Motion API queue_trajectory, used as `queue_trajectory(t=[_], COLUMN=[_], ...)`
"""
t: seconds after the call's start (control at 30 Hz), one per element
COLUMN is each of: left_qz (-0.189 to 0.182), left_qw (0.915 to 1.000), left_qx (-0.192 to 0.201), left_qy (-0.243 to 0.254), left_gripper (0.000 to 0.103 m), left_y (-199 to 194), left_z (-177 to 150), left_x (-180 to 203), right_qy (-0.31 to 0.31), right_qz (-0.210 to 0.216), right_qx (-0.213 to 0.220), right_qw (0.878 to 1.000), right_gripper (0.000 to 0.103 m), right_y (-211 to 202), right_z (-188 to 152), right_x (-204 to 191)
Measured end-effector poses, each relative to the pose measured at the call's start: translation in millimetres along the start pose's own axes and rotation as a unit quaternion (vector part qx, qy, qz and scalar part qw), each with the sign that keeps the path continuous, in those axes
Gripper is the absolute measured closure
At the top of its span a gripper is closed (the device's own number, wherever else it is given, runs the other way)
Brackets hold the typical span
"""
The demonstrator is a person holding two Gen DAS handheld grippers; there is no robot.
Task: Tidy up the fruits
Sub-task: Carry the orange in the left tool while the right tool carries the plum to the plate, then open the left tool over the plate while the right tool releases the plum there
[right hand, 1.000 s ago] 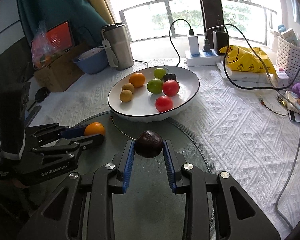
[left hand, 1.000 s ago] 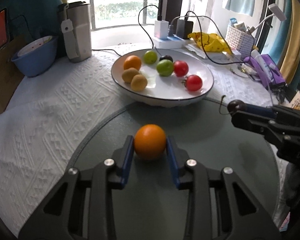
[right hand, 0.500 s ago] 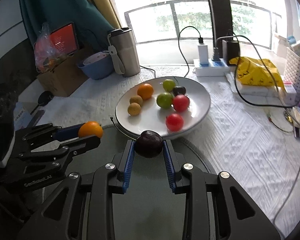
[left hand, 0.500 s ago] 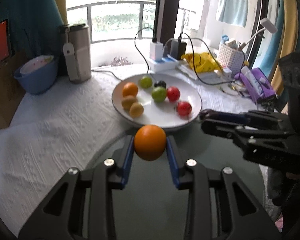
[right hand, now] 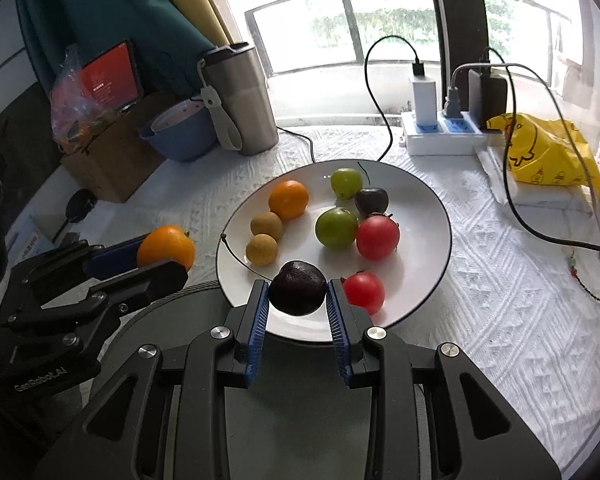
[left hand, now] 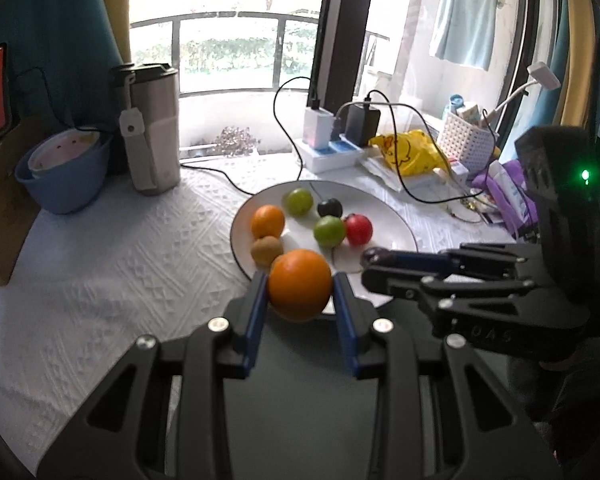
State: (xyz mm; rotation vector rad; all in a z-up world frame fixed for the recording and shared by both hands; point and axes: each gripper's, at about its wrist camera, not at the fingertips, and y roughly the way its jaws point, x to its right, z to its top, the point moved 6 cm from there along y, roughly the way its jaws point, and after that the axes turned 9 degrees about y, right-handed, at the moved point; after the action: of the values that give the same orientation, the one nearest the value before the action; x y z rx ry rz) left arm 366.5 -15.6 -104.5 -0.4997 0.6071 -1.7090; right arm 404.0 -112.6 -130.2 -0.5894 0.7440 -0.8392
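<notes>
My left gripper [left hand: 300,286] is shut on an orange [left hand: 299,283], held in the air just short of the near rim of a white plate [left hand: 396,222]. My right gripper [right hand: 298,292] is shut on a dark plum [right hand: 298,288], hanging over the plate's [right hand: 424,240] near edge. On the plate lie another orange [right hand: 288,199], two small brown fruits [right hand: 262,249], two green fruits [right hand: 336,227], a dark plum [right hand: 371,201] and two red tomatoes [right hand: 377,237]. The left gripper [right hand: 168,254] with its orange [right hand: 165,246] shows at the left of the right wrist view.
A dark round mat [right hand: 300,420] lies under both grippers. A steel tumbler [left hand: 151,126] and a blue bowl [left hand: 62,174] stand at the back left. A power strip with chargers and cables [right hand: 440,136], a yellow bag [right hand: 548,152] and a white basket [left hand: 466,142] crowd the back right.
Both grippers have lifted off the dark mat and moved toward the plate, each still holding its fruit. The right gripper now hangs over the plate's near rim.
</notes>
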Motion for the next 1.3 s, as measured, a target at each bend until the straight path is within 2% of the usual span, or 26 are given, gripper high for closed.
queue_trajectory(t=[0.13,0.33,0.8,1.07,1.3], left_qz=[-0.005,-0.012,-0.017,-0.022,-0.024], left_qw=[1.0,0.9999,0.9984,0.9978,0.9986], left_qx=[-0.004,-0.008,-0.047,-0.057,-0.045], left_qy=[0.0,0.009,0.028,0.023,0.016], left_gripper=[0.069,0.069,0.069,0.068,0.068], left_y=[8,16,51,52,42], left_z=[1,4,2,-1,2], left_x=[1,8,23,22,19], right_qy=[0.002,0.003,0.004,0.002,0.002], right_qz=[-0.01,-0.038,-0.046,-0.045,-0.053], right_qx=[-0.008,0.003,0.014,0.008,0.015], right_qw=[1.0,0.999,0.999,0.999,0.998], right_gripper=[0.071,0.071,0.071,0.071,0.071], right_y=[7,1,-2,-2,-10], right_z=[-1,2,5,4,2], right_x=[6,20,25,23,19])
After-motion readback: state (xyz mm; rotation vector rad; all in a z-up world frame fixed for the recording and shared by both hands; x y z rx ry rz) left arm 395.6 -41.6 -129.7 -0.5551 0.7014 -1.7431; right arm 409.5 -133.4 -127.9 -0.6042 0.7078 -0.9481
